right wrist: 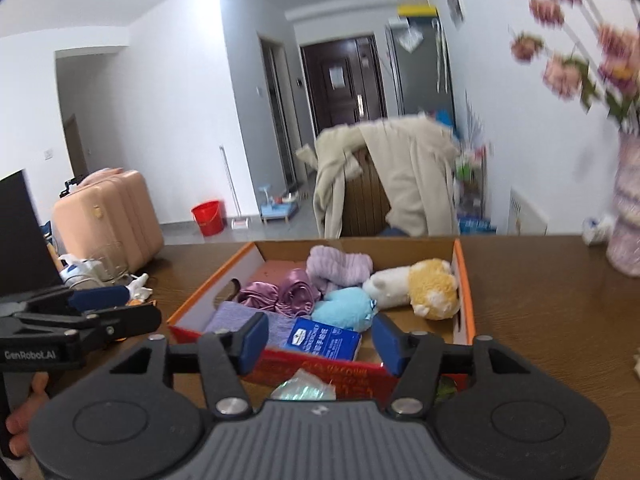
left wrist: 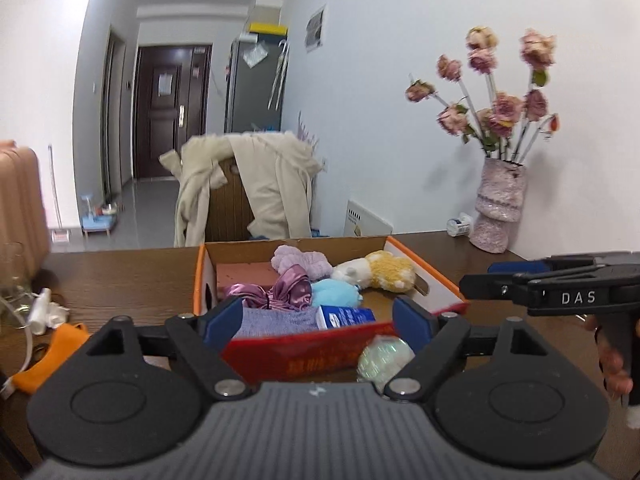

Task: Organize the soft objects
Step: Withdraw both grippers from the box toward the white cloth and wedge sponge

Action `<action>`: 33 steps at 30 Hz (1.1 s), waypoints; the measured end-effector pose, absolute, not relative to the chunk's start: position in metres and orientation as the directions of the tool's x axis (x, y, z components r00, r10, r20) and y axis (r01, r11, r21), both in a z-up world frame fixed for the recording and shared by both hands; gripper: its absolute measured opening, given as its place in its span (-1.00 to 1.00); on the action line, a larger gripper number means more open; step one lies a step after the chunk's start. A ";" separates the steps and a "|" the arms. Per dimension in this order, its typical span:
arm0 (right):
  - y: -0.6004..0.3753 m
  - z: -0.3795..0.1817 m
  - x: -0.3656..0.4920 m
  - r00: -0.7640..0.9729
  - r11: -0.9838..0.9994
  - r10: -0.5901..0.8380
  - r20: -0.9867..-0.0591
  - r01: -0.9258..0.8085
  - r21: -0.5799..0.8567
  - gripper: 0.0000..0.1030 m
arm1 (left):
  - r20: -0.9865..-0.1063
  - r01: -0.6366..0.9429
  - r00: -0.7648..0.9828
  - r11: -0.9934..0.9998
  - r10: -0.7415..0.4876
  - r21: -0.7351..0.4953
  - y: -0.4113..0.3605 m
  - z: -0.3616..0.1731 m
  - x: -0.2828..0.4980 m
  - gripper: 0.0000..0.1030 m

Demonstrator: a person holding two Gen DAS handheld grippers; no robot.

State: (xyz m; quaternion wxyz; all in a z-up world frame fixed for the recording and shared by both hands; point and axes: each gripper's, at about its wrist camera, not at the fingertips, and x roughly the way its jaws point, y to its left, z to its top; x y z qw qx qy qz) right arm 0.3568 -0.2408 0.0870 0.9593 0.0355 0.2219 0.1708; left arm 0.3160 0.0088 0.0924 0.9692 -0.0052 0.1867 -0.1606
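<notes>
Both grippers, left [left wrist: 318,320] and right [right wrist: 320,338], are held agape, empty; the plush [right wrist: 416,286] (light, squashy) is best pinched mid-body.

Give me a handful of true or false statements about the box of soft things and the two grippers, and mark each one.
1. The yellow and white plush toy lies inside the cardboard box. True.
2. The left gripper is clamped on the blue plush. False: its jaws are open and empty, and the blue plush lies in the box.
3. The vase of flowers stands on the table, outside the box. True.
4. The right gripper holds the purple satin cloth. False: it is open and empty, and the satin cloth lies in the box.
</notes>
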 end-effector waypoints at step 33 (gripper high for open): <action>-0.274 0.019 0.157 0.893 0.966 0.252 -0.372 -0.207 0.158 0.55 | -0.402 0.267 0.873 0.960 -0.278 -0.083 -0.010 0.038 0.167 0.85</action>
